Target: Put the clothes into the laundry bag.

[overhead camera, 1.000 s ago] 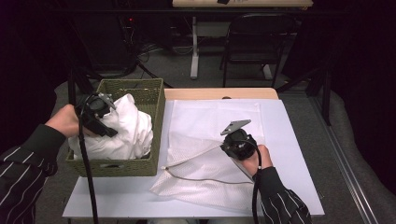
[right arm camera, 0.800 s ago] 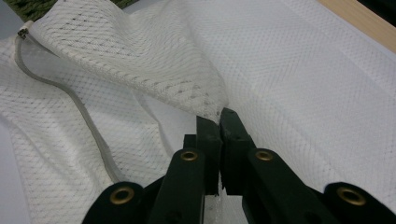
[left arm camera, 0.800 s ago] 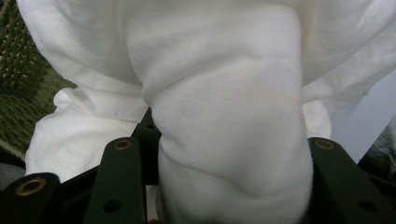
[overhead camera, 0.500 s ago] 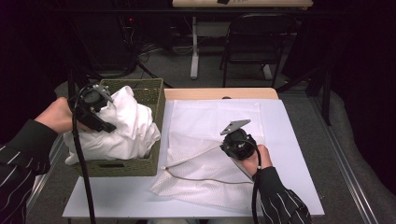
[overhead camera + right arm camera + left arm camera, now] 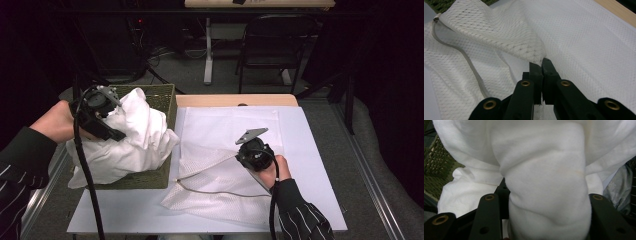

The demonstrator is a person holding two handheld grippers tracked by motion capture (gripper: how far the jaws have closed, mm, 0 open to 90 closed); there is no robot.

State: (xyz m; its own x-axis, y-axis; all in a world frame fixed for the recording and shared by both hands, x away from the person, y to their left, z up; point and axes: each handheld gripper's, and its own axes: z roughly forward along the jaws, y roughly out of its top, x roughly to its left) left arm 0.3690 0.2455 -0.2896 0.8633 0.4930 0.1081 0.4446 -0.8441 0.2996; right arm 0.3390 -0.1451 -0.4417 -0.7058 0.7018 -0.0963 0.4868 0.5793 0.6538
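Observation:
A bulky white cloth (image 5: 140, 135) rises out of the green woven basket (image 5: 165, 95) at the table's left and hangs over its front wall. My left gripper (image 5: 112, 107) is above the basket, shut on a thick wad of that cloth (image 5: 544, 165), which bulges between the two black jaws (image 5: 549, 195). A white mesh bag (image 5: 215, 175) with a grey zip edge (image 5: 461, 55) lies flat in the middle of the table. My right gripper (image 5: 245, 149) rests low on it, jaws pinched together on a raised fold of the mesh (image 5: 499, 37) at their tips (image 5: 541, 62).
A white sheet (image 5: 300, 150) covers the tabletop, with a wooden strip (image 5: 235, 100) along the far edge. A dark chair (image 5: 275, 45) and a desk leg stand on the floor beyond the table. Basket weave (image 5: 434, 162) shows left of the cloth.
My left gripper has lifted and drawn back to the left with the white cloth, pulling more of it up out of the basket. The right gripper and mesh bag have stayed put.

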